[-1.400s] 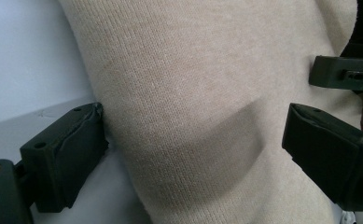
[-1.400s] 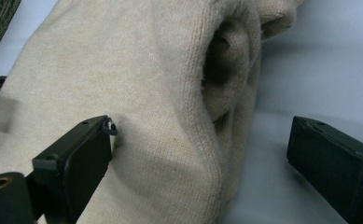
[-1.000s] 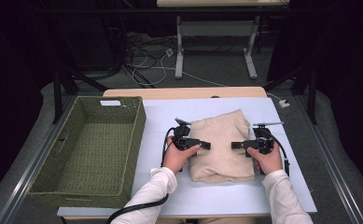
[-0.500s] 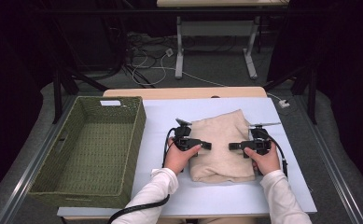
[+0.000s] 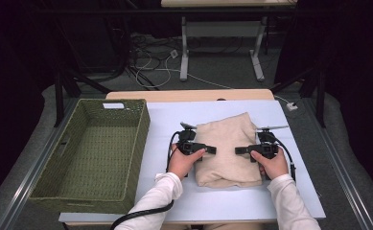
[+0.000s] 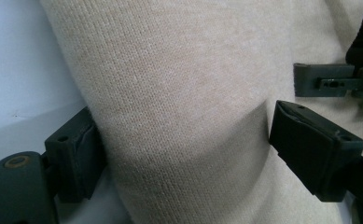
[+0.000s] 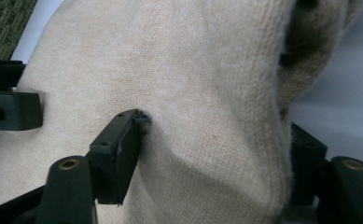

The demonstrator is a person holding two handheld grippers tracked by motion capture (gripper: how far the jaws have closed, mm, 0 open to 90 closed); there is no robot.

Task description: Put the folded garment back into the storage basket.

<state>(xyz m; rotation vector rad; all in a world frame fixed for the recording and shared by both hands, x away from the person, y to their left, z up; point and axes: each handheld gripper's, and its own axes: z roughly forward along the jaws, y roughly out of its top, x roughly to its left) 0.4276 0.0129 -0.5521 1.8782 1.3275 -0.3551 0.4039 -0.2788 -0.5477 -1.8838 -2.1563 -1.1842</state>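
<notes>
Two grippers on one folded beige knitted sweater (image 5: 229,149), lying mid-desk (image 5: 289,191) beside the green woven basket (image 5: 88,153). Left gripper (image 5: 212,150) and right gripper (image 5: 239,150) each have fingers (image 6: 310,140) spread around a side fold, pressing in, not yet closed. Soft, light, floppy stuff (it'll sag), so I'd grip thick doubled edges.
</notes>
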